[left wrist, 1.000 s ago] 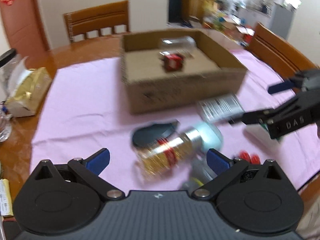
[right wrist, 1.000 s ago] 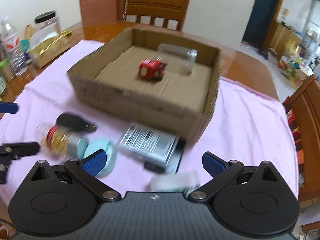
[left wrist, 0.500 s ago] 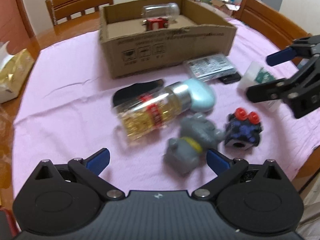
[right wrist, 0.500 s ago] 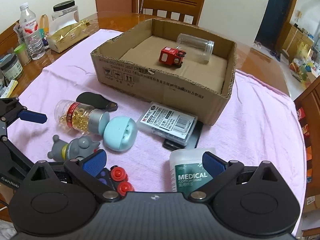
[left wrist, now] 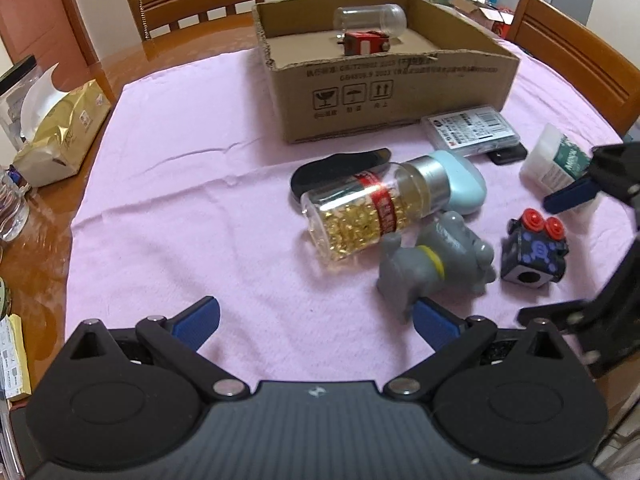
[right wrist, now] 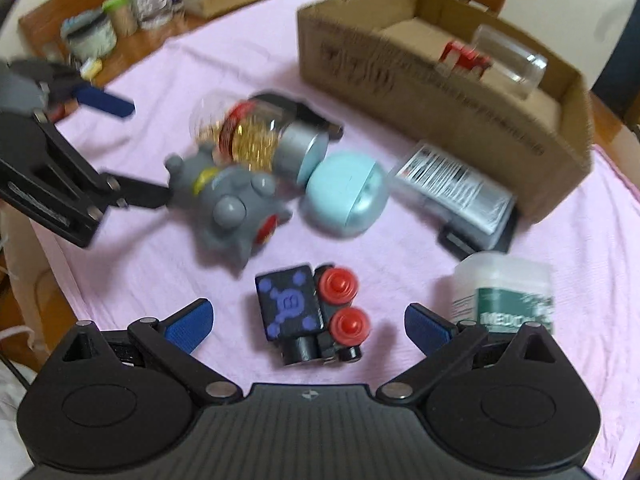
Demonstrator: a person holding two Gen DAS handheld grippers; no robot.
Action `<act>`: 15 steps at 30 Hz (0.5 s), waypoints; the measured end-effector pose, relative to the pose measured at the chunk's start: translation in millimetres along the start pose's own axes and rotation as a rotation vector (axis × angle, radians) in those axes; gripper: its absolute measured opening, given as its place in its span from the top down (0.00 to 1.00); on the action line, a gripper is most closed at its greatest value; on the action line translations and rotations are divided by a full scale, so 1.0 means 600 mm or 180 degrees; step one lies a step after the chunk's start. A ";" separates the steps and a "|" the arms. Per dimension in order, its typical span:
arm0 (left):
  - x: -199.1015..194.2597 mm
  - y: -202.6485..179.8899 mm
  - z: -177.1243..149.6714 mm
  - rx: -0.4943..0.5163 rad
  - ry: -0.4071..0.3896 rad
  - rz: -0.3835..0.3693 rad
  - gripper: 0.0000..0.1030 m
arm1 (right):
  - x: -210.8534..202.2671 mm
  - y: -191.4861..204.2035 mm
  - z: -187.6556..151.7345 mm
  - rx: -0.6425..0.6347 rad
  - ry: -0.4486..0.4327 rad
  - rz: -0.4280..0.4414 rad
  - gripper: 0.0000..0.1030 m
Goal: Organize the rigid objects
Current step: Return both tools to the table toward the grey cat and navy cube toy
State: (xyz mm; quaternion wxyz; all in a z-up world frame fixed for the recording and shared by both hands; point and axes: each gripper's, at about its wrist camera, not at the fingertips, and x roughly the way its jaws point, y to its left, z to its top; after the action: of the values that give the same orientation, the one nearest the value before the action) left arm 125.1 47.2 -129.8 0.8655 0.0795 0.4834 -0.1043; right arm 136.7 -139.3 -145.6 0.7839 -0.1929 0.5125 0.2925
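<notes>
On the pink cloth (left wrist: 180, 168): one capsule bottle (left wrist: 372, 212), one grey toy (left wrist: 434, 266), one black cube toy (left wrist: 534, 254), one blue case (left wrist: 466, 188), one white tub (left wrist: 554, 160), one flat labelled case (left wrist: 470, 130), one black oval item (left wrist: 332, 166). In the cardboard box (left wrist: 400, 92): one red toy (left wrist: 366, 43), one clear jar (left wrist: 370, 20).

A: What do I have on the cloth?

B: I see a capsule bottle (left wrist: 372, 210) on its side, clear with gold pills, red band, silver cap. The cap touches a pale blue rounded case (left wrist: 464, 186). A black flat case (left wrist: 332, 164) lies behind the bottle. A grey toy figure (left wrist: 434, 266) with a yellow collar is tipped over, against the bottle. A black cube toy (right wrist: 310, 314) with purple marks and two red knobs sits just beside it.

A: And near the box?

B: A barcode-labelled clear case (left wrist: 472, 130) rests on a black slab by the cardboard box (left wrist: 394, 92). A white "MEDICAL" jar (right wrist: 504, 296) lies near. Inside the box I see a red toy (left wrist: 366, 42) and a clear jar (left wrist: 370, 20) on its side.
</notes>
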 end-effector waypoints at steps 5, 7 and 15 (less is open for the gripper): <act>-0.011 -0.007 -0.002 -0.0101 0.0018 -0.0124 0.01 | 0.014 -0.004 -0.008 -0.0072 0.0014 0.0023 0.00; -0.017 -0.012 -0.002 -0.0170 0.0001 -0.0200 0.01 | 0.014 -0.006 -0.010 -0.0136 -0.0014 0.0056 0.00; -0.016 -0.060 0.015 -0.0489 -0.0069 -0.0100 0.01 | 0.010 -0.010 -0.014 -0.0255 -0.0098 0.0106 0.00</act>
State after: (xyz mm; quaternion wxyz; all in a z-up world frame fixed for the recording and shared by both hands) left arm 118.3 11.0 -118.1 0.8725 0.0041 0.4817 -0.0812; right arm 136.6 -147.5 -154.3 0.7783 -0.2110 0.4915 0.3288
